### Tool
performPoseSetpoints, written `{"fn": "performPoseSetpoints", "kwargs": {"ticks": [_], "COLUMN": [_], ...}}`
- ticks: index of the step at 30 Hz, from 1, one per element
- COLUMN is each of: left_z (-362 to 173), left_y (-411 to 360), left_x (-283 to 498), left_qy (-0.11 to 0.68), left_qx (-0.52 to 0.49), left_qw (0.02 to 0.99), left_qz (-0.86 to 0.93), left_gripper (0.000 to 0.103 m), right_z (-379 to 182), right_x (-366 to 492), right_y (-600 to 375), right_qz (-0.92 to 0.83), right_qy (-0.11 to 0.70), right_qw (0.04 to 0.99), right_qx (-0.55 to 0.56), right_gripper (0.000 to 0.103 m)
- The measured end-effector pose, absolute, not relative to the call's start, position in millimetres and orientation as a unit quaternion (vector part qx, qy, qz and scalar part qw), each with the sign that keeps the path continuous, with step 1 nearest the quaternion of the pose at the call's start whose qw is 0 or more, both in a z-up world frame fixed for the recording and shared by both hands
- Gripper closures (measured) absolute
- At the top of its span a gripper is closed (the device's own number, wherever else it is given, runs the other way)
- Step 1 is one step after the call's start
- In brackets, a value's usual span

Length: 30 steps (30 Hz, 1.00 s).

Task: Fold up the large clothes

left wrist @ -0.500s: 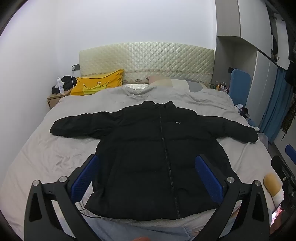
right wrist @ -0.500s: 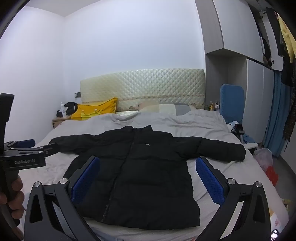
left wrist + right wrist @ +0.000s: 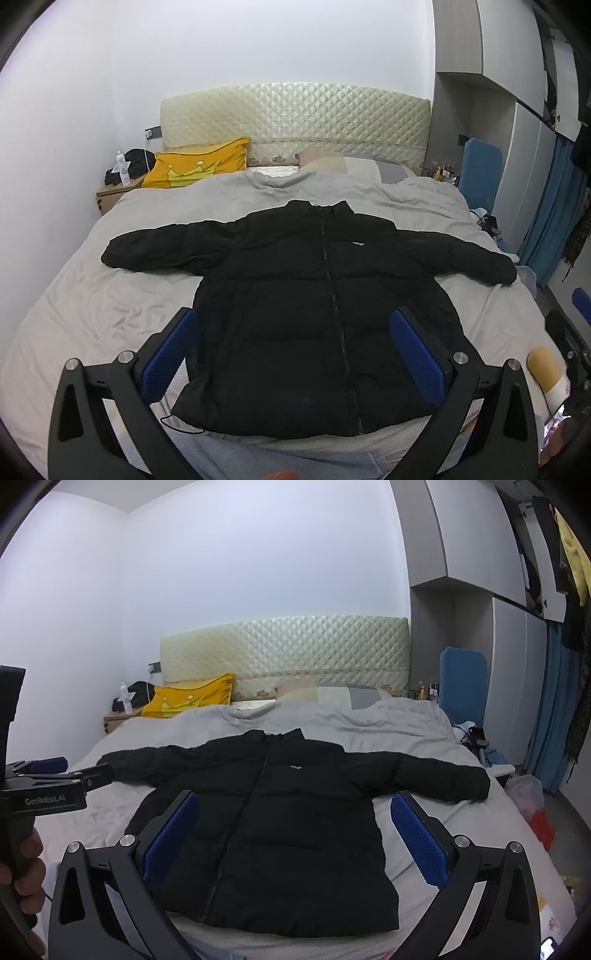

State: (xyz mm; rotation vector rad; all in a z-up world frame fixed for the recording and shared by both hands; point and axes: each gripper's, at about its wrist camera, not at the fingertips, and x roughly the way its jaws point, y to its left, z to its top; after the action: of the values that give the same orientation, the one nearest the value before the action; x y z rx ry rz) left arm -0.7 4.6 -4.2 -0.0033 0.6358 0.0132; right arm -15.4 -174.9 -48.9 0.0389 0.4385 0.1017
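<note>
Right now I have the black puffy zip-front jacket (image 3: 314, 314) spread flat, front up, across the middle of both frames on the grey-sheeted bed (image 3: 92, 314), sleeves stretched out toward the left and right edges and collar toward the quilted cream headboard (image 3: 295, 110). My left claw (image 3: 295, 354) and my right claw (image 3: 295, 834) both hang above the hem with their blue pads wide apart, holding nothing. The folding has not begun, as I read it.

My worry is the padding: thick, slick fabric may slide out of a shallow pinch, or I may catch only the top layer and peel it off the back. The right-frame sleeve ends close to the bed's edge and could slip off if dragged. A thin black drawstring (image 3: 181, 428) trails at the lower left hem and might snag a pad.
</note>
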Motion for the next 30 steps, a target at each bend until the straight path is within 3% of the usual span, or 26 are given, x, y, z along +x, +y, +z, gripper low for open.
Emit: {"fn": "performPoseSetpoints", "kwargs": {"ticks": [30], "left_z": [5], "left_y": [21], "left_x": [-12], "left_qy": [0.301], "left_qx": [-0.019], "left_qw": [0.953], "left_qz": [0.011], "left_gripper": [0.000], "right_z": [-42], "right_x": [-20], "right_y": [-174], "right_qz": [0.049], "right_qy": [0.213], "right_qw": [0.976], "right_qx": [0.017], "right_gripper": [0.000]}}
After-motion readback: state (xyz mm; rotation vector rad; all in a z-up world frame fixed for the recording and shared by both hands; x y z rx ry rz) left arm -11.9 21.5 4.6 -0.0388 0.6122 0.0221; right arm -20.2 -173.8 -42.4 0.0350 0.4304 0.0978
